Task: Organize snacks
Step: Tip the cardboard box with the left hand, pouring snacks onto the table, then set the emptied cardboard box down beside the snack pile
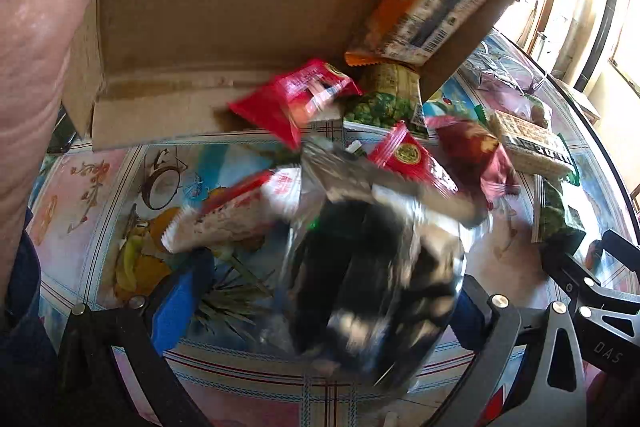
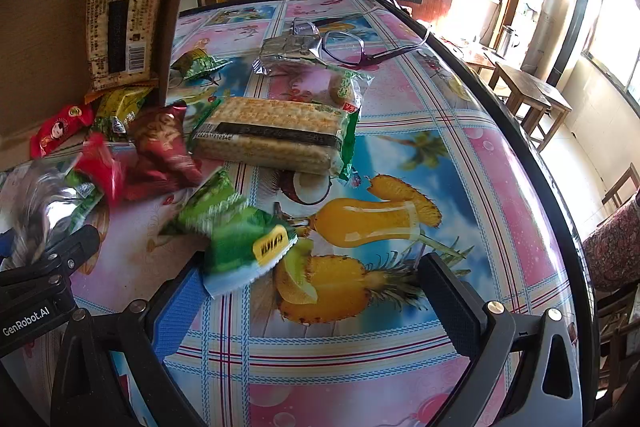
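Left gripper (image 1: 316, 311) jaws spread wide, blurry dark clear-wrapped snack bag (image 1: 372, 287) between them. Right gripper (image 2: 316, 303) wide too, nothing gripped; green packet (image 2: 236, 239) at its left pad. "GenRobot.AI" readable.

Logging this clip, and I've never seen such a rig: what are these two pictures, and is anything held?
A person holds two handheld grippers, and each carries a camera looking along its fingers. One picture is from the left gripper, the other from the right gripper. A tilted box, with a hand beside it, spills snacks onto the table: a cracker pack, a green packet, a red wrapper. Both grippers are open. A blurred clear bag sits inside the left one, seemingly ungripped.
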Demonstrator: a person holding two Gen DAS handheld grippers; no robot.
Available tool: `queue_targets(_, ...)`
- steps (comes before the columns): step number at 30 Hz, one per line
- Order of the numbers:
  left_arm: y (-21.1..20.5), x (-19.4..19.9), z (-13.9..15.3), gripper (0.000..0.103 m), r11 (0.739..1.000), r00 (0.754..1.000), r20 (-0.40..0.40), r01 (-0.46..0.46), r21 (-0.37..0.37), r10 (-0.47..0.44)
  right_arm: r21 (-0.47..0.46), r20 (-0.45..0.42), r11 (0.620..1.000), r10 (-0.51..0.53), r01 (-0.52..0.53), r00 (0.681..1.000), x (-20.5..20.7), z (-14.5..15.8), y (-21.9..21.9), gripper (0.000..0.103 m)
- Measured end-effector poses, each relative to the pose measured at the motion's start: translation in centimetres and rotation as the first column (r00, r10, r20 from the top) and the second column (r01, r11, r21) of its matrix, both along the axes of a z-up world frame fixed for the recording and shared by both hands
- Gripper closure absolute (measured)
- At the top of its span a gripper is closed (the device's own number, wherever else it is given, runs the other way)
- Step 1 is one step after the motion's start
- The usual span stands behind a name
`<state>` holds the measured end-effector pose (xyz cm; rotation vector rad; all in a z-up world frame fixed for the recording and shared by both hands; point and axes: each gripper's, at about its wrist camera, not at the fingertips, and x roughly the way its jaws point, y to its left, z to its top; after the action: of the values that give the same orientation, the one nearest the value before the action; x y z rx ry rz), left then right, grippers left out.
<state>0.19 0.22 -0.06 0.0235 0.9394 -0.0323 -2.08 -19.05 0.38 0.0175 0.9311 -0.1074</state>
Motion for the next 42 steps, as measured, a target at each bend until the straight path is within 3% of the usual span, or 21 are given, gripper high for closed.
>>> queue_targets(42, -0.44, 0.08, -0.14, 0.000, 1.000, 1.000, -0.001, 0.000, -0.001, 0.000, -0.001, -0.001, 1.000, -0.001, 0.001, 1.000, 0.00, 0.18, -0.26, 0.001)
